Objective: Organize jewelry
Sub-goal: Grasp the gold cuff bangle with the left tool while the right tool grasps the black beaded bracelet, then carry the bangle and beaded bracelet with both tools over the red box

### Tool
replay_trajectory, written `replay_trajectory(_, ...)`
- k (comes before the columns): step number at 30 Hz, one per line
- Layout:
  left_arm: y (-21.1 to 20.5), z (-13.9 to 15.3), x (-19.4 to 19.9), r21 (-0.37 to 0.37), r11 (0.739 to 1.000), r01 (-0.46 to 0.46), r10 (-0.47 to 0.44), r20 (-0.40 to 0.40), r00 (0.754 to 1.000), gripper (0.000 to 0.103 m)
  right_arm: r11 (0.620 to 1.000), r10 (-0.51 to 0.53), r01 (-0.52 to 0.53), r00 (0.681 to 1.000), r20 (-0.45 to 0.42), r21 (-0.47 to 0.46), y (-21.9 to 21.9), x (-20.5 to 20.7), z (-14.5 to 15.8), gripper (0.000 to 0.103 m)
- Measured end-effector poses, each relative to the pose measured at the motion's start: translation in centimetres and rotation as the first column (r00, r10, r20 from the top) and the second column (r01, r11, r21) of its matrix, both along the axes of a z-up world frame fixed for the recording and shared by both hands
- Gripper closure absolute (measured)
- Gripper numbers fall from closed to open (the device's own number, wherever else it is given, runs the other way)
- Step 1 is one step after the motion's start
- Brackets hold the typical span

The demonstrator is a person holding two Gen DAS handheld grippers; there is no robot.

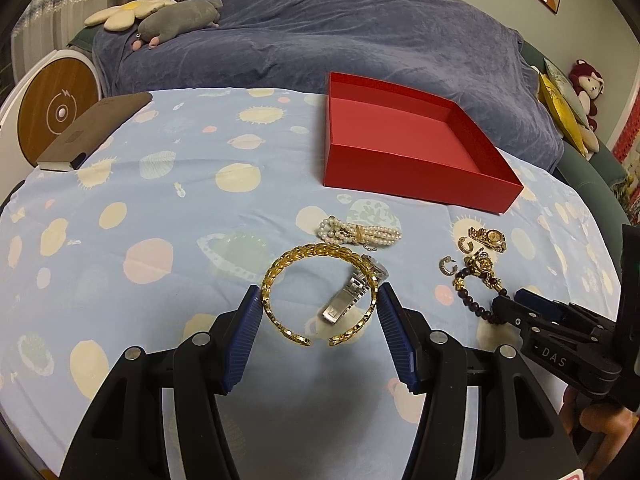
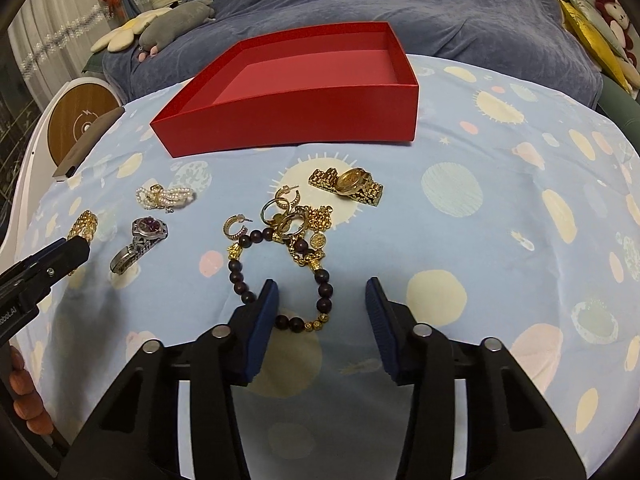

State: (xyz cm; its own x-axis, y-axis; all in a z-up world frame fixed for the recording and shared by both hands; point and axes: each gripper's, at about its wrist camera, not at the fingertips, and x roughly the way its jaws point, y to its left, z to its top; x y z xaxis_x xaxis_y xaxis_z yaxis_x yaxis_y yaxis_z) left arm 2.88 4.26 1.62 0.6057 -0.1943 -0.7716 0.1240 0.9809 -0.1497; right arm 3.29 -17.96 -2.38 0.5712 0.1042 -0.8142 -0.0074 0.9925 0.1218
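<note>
A blue planet-print cloth (image 1: pixel 160 208) covers the surface, with a sofa under a blue throw (image 1: pixel 360 32) behind it. On the cloth, from left to right: a brown case (image 1: pixel 86 132) at the far left edge; my left gripper (image 1: pixel 318 304), jaws wide apart, flanking a gold bangle (image 1: pixel 280 276) whose sides lie just beside both pads; a silver watch (image 1: pixel 352 292) lying across the bangle's right side; a pearl bracelet (image 1: pixel 360 234) just beyond them. The red box (image 1: pixel 408 172) stands further back, nothing inside it. To the right lie hoop earrings (image 2: pixel 280 208), a gold watch (image 2: pixel 348 186) and a dark bead bracelet (image 2: pixel 320 280). My right gripper (image 2: pixel 322 300) is open; its left finger (image 2: pixel 264 312) overlaps the bracelet's near arc.
</note>
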Motion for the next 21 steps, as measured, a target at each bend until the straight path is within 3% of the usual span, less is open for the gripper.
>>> replay_trajectory(2,0.0,0.0,0.0,0.001,1.0,-0.001,0.001,0.002,1.0,0.047,1.0,0.012,-0.012,1.0,0.002,-0.02,0.2,0.0,0.0,0.067)
replay_trajectory(4,0.1,0.0,0.0,-0.004,1.0,-0.004,0.004,0.0,1.0,0.047,0.999,0.021,-0.021,1.0,0.003,-0.03,0.4,-0.1,0.0,0.077)
replay_trajectory(6,0.1,0.0,0.0,-0.003,1.0,-0.004,0.004,0.0,1.0,0.047,0.999,0.037,-0.037,0.999,-0.008,-0.006,0.4,-0.2,0.0,0.096)
replay_trajectory(15,0.1,0.8,0.1,-0.013,1.0,-0.012,0.012,0.021,1.0,0.047,0.975,0.145,-0.142,0.989,-0.004,0.172,1.2,-2.4,1.7,0.096)
replay_trajectory(21,-0.6,1.1,0.0,-0.008,1.0,-0.002,0.002,0.033,0.999,0.047,0.969,0.16,-0.166,0.986,0.048,0.185,1.2,-3.7,3.5,0.096)
